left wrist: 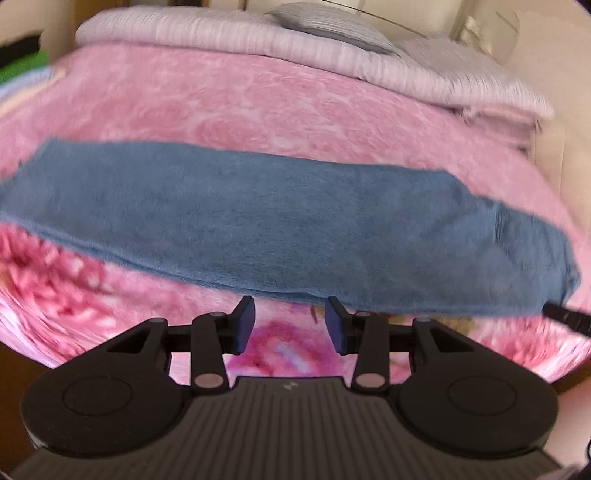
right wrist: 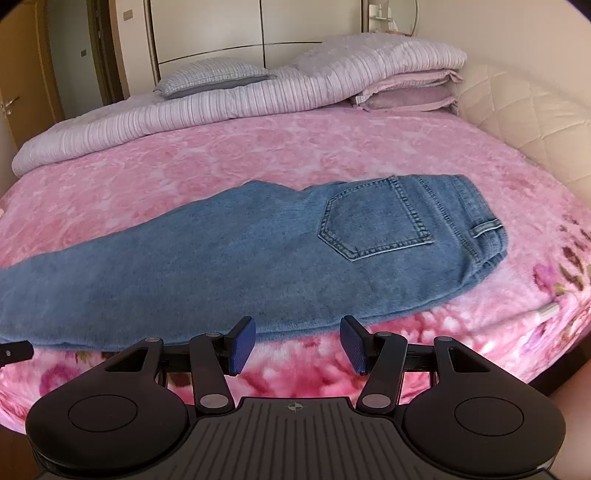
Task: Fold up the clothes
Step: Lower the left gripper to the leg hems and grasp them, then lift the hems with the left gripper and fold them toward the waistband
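Observation:
Blue jeans [right wrist: 258,251] lie flat across a pink floral blanket [right wrist: 258,155], folded lengthwise, back pocket up and waistband to the right. In the left wrist view the legs of the jeans [left wrist: 258,221] stretch across the blurred picture. My left gripper [left wrist: 290,326] hovers just short of the jeans' near edge, open, with only blanket between its blue pads. My right gripper [right wrist: 297,345] stands open at the near edge too, below the seat, with nothing between its pads. The other gripper's black tip shows at the right edge of the left wrist view.
A folded striped duvet [right wrist: 184,107] and pillows [right wrist: 210,75] lie along the far side of the bed. A padded cream headboard [right wrist: 517,103] curves on the right. Wardrobe doors [right wrist: 258,26] and a wooden door [right wrist: 22,74] stand behind.

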A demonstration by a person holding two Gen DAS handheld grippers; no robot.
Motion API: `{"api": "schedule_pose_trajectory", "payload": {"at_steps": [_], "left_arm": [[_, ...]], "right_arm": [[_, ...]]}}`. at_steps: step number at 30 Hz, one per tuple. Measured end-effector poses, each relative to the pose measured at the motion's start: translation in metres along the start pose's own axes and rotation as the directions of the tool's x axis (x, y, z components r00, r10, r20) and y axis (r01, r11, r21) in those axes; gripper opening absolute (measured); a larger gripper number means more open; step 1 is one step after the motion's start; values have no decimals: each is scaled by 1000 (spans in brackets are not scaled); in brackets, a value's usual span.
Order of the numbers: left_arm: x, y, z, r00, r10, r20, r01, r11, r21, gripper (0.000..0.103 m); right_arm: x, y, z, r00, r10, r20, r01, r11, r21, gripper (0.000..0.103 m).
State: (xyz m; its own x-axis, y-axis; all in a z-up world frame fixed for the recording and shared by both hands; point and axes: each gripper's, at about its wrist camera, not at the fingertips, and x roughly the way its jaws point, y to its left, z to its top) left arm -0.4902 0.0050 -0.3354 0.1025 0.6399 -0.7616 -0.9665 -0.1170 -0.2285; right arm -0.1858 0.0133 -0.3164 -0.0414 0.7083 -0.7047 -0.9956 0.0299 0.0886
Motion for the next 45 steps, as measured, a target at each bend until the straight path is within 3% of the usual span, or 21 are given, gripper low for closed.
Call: {"api": "schedule_pose_trajectory", "payload": {"at_steps": [4,8,10,13,18,22,24,27,29,31,32,33,37,39,41,42,44,45], "left_arm": [[4,52,2,999,-40,23,43,987,-154,37],[-2,124,3,995,-45,90,73,934,-351,37],[-1,163,6,992,-27,123,80,887,-455,37],[0,216,6,985,5,174,101,799,-593,36],[7,274,-3,964,60,258,157,654,-740,36],[19,299,-10,945,49,322,248,534,-808,36],[23,306,-11,939,48,341,271,506,-819,36],[27,308,-8,933,61,356,277,512,-813,36],[31,304,-3,932,75,354,259,545,-798,31],[35,293,9,938,100,332,200,625,-755,24],[36,285,15,941,119,317,158,674,-722,11],[36,277,22,943,136,302,111,729,-675,6],[30,238,48,930,221,294,-67,888,-455,4],[24,205,63,914,255,316,-168,946,-278,4],[21,164,70,901,241,360,-229,970,-77,4],[19,141,73,896,224,383,-252,967,26,4],[17,95,76,891,173,419,-287,930,228,4],[16,71,73,899,119,422,-269,910,315,4]], "right_arm": [[22,-11,-2,997,72,-5,-71,992,106,55],[42,-32,-7,983,181,23,-179,936,303,55],[51,-42,-9,978,208,29,-203,898,390,55],[59,-47,-9,980,197,21,-187,881,434,55],[70,-41,-7,987,163,-5,-144,887,438,55],[77,-28,-4,990,142,-23,-120,906,406,55],[80,-23,-1,991,129,-24,-110,916,386,55],[83,-23,3,991,132,-16,-116,914,389,55],[85,-24,5,991,136,-16,-119,913,391,55],[86,-25,5,990,138,-16,-121,913,389,55],[86,-25,5,990,139,-16,-122,914,387,55],[86,-25,5,990,139,-16,-123,915,385,55],[84,-30,5,990,140,-12,-125,919,374,55],[82,-37,5,991,132,-3,-121,918,377,55],[79,-44,6,993,122,8,-116,916,383,55],[77,-49,7,993,116,14,-112,915,387,55],[75,-56,7,995,101,25,-103,913,394,55],[74,-60,7,995,93,31,-98,912,398,55]]}}
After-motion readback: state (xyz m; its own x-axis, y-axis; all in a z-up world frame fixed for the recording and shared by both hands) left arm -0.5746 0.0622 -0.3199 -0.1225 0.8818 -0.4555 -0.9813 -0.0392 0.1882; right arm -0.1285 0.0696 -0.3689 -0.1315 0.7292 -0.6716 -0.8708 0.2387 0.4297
